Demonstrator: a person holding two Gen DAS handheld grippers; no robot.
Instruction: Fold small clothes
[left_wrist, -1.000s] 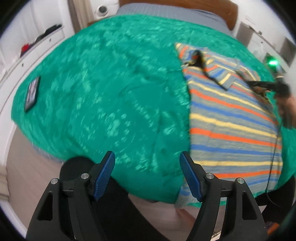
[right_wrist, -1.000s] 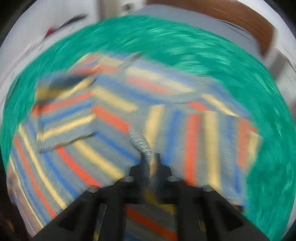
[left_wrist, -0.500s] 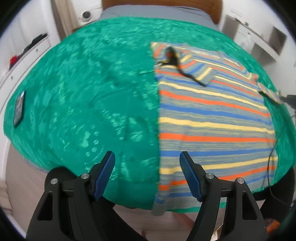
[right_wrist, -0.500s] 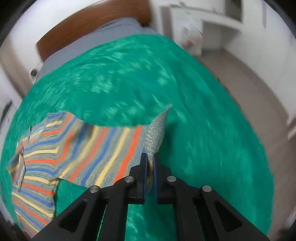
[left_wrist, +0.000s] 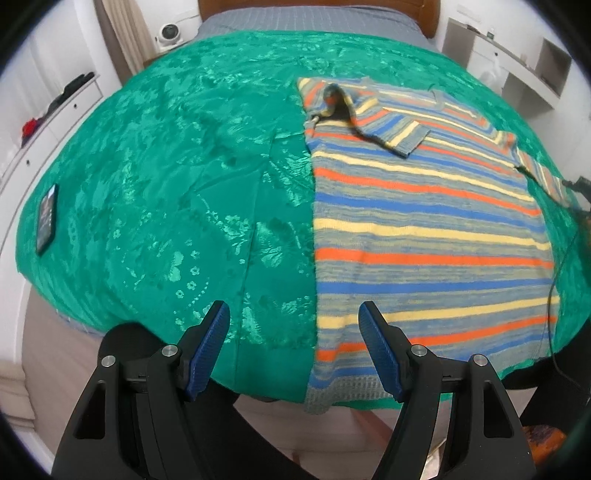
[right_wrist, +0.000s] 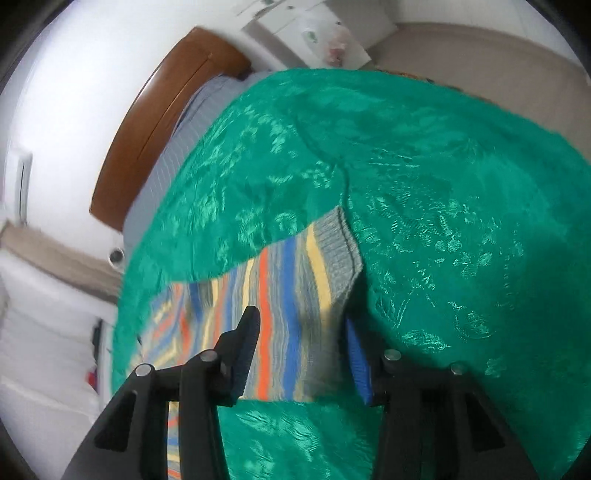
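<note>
A grey sweater (left_wrist: 424, 229) with orange, blue and yellow stripes lies flat on the green bedspread (left_wrist: 166, 177). Its hem hangs over the near edge. One sleeve (left_wrist: 373, 118) is folded across the chest, the other (left_wrist: 543, 173) stretches out to the right. My left gripper (left_wrist: 295, 339) hovers open over the near bed edge beside the sweater's left side, with nothing between its pads. In the right wrist view my right gripper (right_wrist: 301, 332) has its jaws opening over the outstretched sleeve (right_wrist: 288, 280). The sleeve lies on the bedspread between them, apart from the pads, its grey cuff (right_wrist: 340, 251) just beyond.
A dark phone (left_wrist: 47, 218) lies on the bedspread at far left. A thin black cable (left_wrist: 554, 295) crosses the sweater's right edge. The wooden headboard (right_wrist: 147, 129) is at the far end, white shelves (left_wrist: 517, 62) at back right, white drawers (left_wrist: 55, 122) at left.
My right gripper swung the sleeve out away from the sweater's body, laid it on the bedspread and parted its jaws, letting go. The left gripper shifted slightly and stayed open.
</note>
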